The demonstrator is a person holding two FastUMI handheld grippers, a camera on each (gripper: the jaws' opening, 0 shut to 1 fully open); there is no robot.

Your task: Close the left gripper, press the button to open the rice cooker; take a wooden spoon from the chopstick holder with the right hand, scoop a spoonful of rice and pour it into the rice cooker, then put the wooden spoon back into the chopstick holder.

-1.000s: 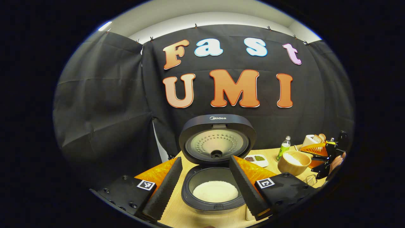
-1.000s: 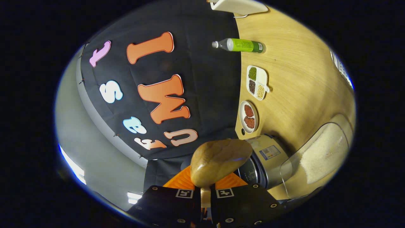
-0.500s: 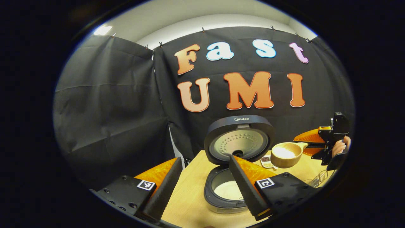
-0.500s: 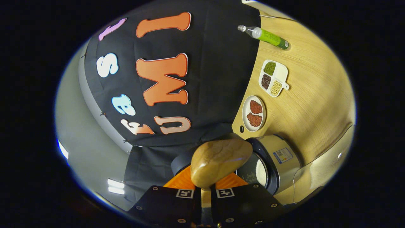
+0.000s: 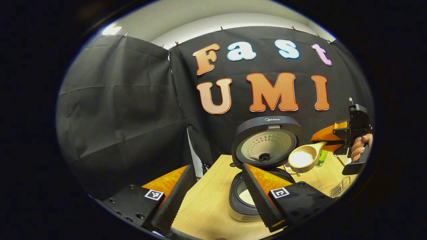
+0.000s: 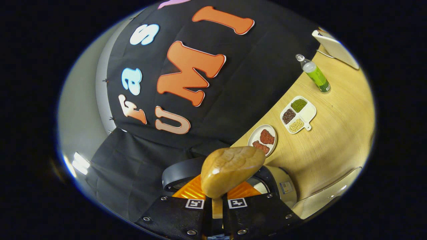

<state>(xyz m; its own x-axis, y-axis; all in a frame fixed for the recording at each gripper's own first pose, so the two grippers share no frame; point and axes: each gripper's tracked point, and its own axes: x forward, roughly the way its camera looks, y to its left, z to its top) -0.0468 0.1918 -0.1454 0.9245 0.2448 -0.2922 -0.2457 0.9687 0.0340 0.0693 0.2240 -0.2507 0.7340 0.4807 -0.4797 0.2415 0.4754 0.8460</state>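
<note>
A: Left gripper view. Left gripper [image 5: 213, 193] wide, holding nothing, hanging low over the pale wooden surface [image 5: 206, 203]. The dark round rice cooker [image 5: 253, 196] now sits off to the right behind the right-hand finger; a second ago it lay centred between both fingers. Its domed lid [image 5: 268, 141] stands upright, white rice in the pot.

B: And the spoon?

A: Light wooden spoon [image 5: 302, 159], bowl heaped with white rice, carried level by the right gripper [image 5: 328, 143] with a hand [image 5: 358, 148] on its handle. It has risen and closed in; it now hangs just right of the open lid, above the pot's far edge.

B: Right gripper view?

A: Right gripper [image 6: 217, 208] narrow, clamped on the spoon's handle; the spoon's rounded underside [image 6: 232, 170] fronts the camera. The view has rolled, so the cooker [image 6: 277, 183] lies directly below the bowl. Behind: a white plate with 2 red pieces [image 6: 262, 140], a white 3-section dish of grains [image 6: 298, 114], a green bottle [image 6: 315, 74].

B: Meaning?

A: Scoop done, by my reading. Pour comes next, then the return.
</note>
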